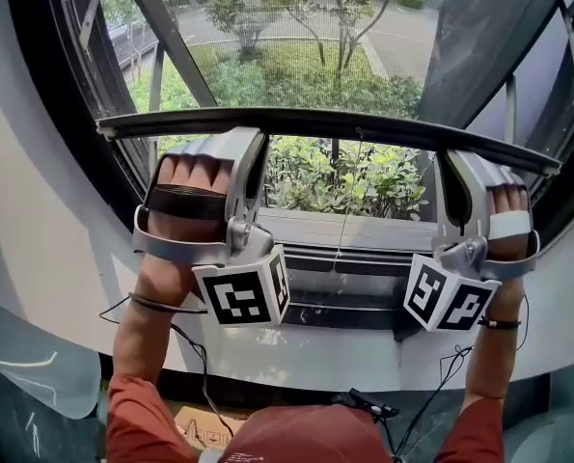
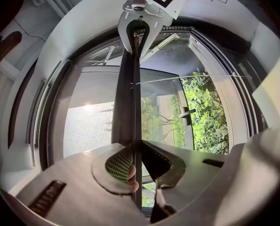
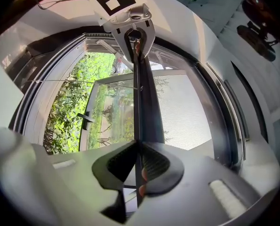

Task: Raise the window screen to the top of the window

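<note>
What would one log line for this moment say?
left gripper: shut on screen bar | right gripper: shut on screen bar | screen bar: above sill, mesh above it

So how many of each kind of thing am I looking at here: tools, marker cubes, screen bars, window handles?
Tools: 2, the left tool and the right tool, each shut on the screen bar
Marker cubes: 2
Screen bar: 1
Window handle: 1
Total: 6
</note>
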Demonstrator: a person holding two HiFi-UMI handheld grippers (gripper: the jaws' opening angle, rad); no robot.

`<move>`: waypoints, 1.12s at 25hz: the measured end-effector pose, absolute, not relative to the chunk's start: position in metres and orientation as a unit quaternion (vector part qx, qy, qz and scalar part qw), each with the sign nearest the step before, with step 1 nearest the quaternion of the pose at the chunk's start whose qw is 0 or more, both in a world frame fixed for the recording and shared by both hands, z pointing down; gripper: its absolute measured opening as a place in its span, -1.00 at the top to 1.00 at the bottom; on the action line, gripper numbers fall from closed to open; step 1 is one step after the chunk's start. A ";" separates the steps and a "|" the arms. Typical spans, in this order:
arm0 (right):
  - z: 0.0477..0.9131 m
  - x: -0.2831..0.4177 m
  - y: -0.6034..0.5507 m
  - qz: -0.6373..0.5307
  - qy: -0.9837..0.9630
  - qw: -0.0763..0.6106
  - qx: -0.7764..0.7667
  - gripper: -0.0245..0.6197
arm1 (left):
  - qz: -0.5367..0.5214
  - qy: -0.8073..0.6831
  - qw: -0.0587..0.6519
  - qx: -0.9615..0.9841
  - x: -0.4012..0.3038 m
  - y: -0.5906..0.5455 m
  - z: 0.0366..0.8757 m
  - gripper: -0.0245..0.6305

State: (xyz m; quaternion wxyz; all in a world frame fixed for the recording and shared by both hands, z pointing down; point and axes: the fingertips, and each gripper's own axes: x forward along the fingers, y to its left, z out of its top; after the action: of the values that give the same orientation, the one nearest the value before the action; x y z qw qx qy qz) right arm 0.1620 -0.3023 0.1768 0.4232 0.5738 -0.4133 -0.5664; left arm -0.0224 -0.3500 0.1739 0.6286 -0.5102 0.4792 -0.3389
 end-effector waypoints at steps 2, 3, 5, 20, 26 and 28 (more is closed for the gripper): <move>0.165 0.162 -0.302 -0.572 -0.405 0.419 0.577 0.78 | -0.337 0.486 0.634 -0.499 -0.022 -0.349 0.161 0.74; 0.158 0.162 -0.302 -0.575 -0.402 0.416 0.579 0.78 | -0.336 0.490 0.638 -0.491 -0.022 -0.348 0.152 0.74; 0.140 0.163 -0.301 -0.579 -0.394 0.409 0.585 0.78 | -0.334 0.497 0.645 -0.475 -0.020 -0.345 0.129 0.74; 0.076 0.154 -0.304 -0.596 -0.355 0.403 0.596 0.77 | -0.315 0.525 0.640 -0.463 -0.029 -0.351 0.073 0.72; 0.071 0.161 -0.302 -0.606 -0.348 0.386 0.602 0.77 | -0.303 0.530 0.647 -0.456 -0.021 -0.349 0.067 0.72; 0.068 0.162 -0.301 -0.610 -0.344 0.381 0.604 0.77 | -0.298 0.533 0.649 -0.453 -0.021 -0.348 0.064 0.72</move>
State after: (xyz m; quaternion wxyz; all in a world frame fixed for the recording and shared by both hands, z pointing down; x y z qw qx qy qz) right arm 0.1623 -0.3006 0.0678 0.3812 0.6040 -0.3437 -0.6096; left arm -0.0207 -0.3480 0.0642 0.6490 -0.4535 0.5330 -0.2985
